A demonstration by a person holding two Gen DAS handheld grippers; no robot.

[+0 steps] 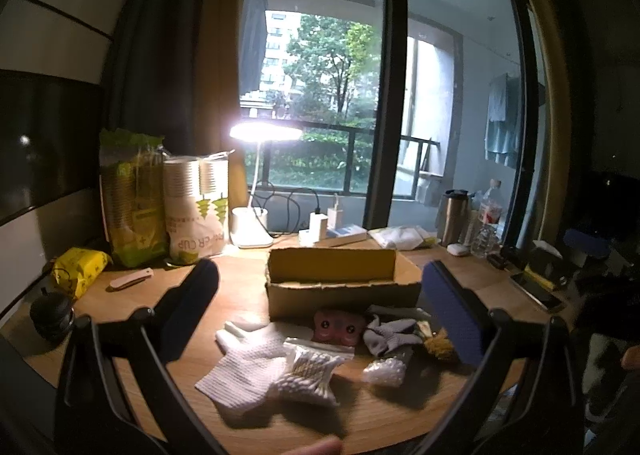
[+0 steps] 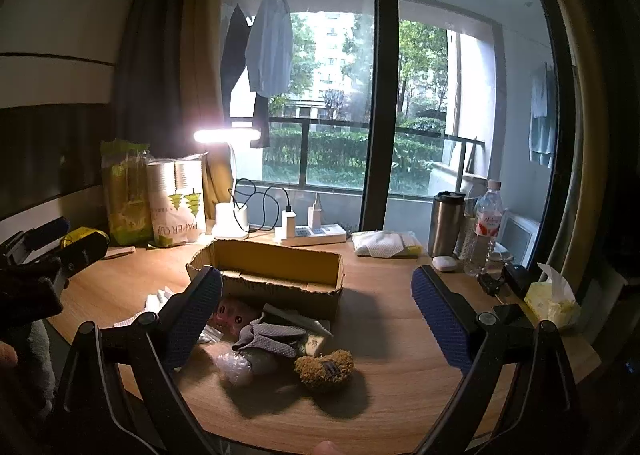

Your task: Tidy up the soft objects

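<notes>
Dim interior; glaring white desk lamp (image 1: 264, 133) ahead, daylit glass window (image 2: 332, 95) beyond; shadows fall toward camera; edges fisheye-warped, dark.

Wooden table (image 2: 380, 335) carries a cardboard box (image 2: 280, 287), gloves (image 1: 248, 367), a plush toy (image 2: 324, 369), a lamp (image 1: 252, 231).

Your left claw (image 1: 320, 303) hangs wide open, nothing btwn fingers. Cardboard box (image 1: 340, 287) sits straight ahead. White glove (image 1: 244, 367) and cotton-swab bag (image 1: 310, 369) lie just below center; grey glove (image 1: 390, 335) toward right finger.
</notes>
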